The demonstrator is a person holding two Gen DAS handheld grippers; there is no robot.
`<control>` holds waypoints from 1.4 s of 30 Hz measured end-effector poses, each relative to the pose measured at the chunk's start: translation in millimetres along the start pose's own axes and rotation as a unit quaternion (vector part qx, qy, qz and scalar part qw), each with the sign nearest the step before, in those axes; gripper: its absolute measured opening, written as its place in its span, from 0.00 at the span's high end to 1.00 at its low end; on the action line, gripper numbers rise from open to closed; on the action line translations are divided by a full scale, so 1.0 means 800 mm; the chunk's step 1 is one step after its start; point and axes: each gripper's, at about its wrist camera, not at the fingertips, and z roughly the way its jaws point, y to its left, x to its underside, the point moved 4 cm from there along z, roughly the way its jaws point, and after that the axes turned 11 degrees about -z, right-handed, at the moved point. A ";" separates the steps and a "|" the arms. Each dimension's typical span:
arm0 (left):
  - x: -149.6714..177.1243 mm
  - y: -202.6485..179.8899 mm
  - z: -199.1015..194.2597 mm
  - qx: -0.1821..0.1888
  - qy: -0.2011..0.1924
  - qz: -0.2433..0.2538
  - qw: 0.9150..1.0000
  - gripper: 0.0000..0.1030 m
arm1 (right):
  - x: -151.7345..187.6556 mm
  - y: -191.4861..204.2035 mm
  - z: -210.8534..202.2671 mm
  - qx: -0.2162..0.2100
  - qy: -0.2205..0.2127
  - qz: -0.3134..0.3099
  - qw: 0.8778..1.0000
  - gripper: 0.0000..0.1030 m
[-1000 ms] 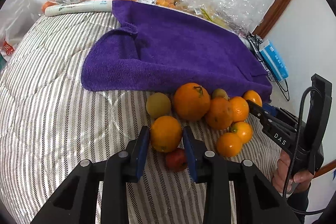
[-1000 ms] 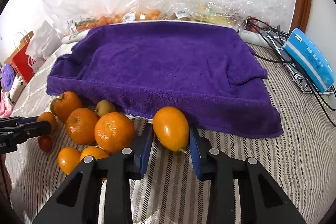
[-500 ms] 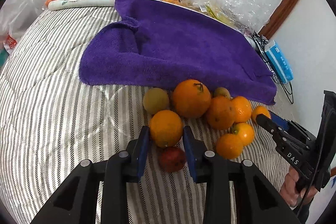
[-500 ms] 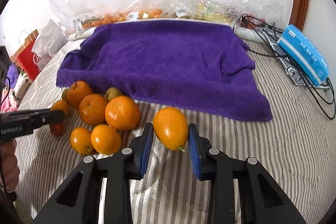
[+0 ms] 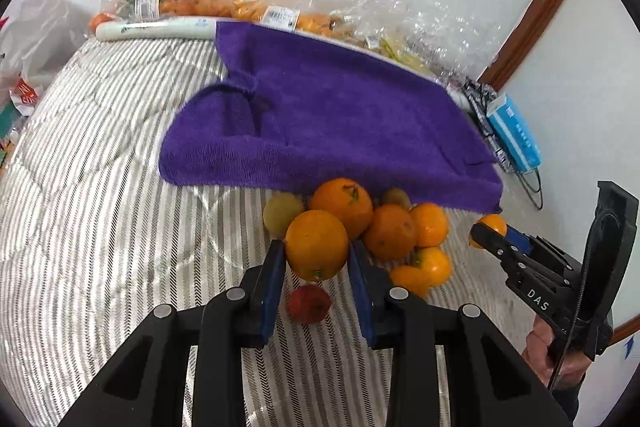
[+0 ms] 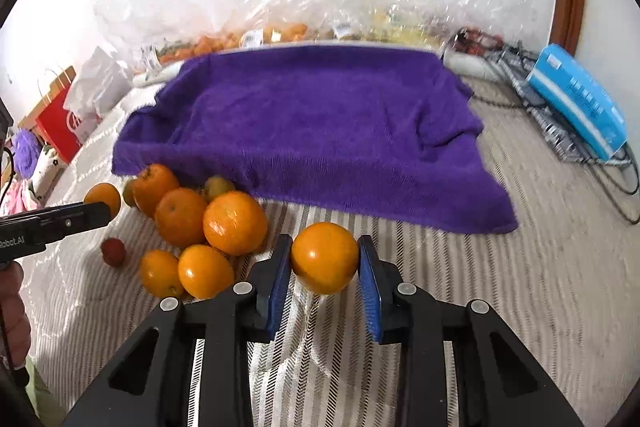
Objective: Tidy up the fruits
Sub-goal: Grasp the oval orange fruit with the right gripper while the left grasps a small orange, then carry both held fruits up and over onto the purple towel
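On the left, the left gripper [image 5: 316, 259] is clenched on a round orange [image 5: 317, 245], and since a second ago it has lifted that orange up off the striped bed cover [image 5: 100, 227], so the little red fruit [image 5: 309, 303] now lies free under it. In the middle, the pile of oranges [image 6: 200, 223] sits touching the front edge of the purple towel [image 6: 312, 123]. On the right, the right gripper [image 6: 325, 267] is squeezed shut on a smooth orange fruit [image 6: 324, 257], and it has pulled that one up and away from the towel edge too. So both fruits are out of the pile and, I think, ready to be carried to a new spot. The towel is wide, flat and bare, with lots of room. Its front edge is a small step up, so the fruits should go over it, not into it. Far right, the blue box [image 6: 576, 99] and wires are near the wall.
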 end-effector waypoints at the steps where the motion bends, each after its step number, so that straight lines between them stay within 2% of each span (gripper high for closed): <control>1: -0.003 -0.003 -0.004 0.001 -0.005 0.002 1.000 0.71 | -0.004 -0.001 -0.007 0.004 -0.006 -0.001 1.000 0.68; 8: -0.034 -0.033 -0.041 0.011 -0.045 0.021 0.999 0.71 | -0.037 -0.011 -0.047 0.019 -0.036 -0.005 0.999 0.68; 17: -0.082 -0.051 -0.037 0.012 -0.079 0.031 0.996 0.71 | -0.083 -0.033 -0.057 0.033 -0.061 0.000 0.998 0.68; 27: -0.121 -0.055 0.007 0.000 -0.095 0.036 0.995 0.71 | -0.125 -0.048 -0.022 0.041 -0.070 0.005 0.997 0.68; 35: -0.144 -0.047 0.050 -0.015 -0.085 0.038 0.996 0.71 | -0.145 -0.048 0.018 0.036 -0.064 -0.002 0.997 0.68; 42: -0.145 -0.033 0.080 -0.024 -0.086 0.029 0.996 0.71 | -0.153 -0.055 0.055 0.033 -0.063 -0.006 0.997 0.68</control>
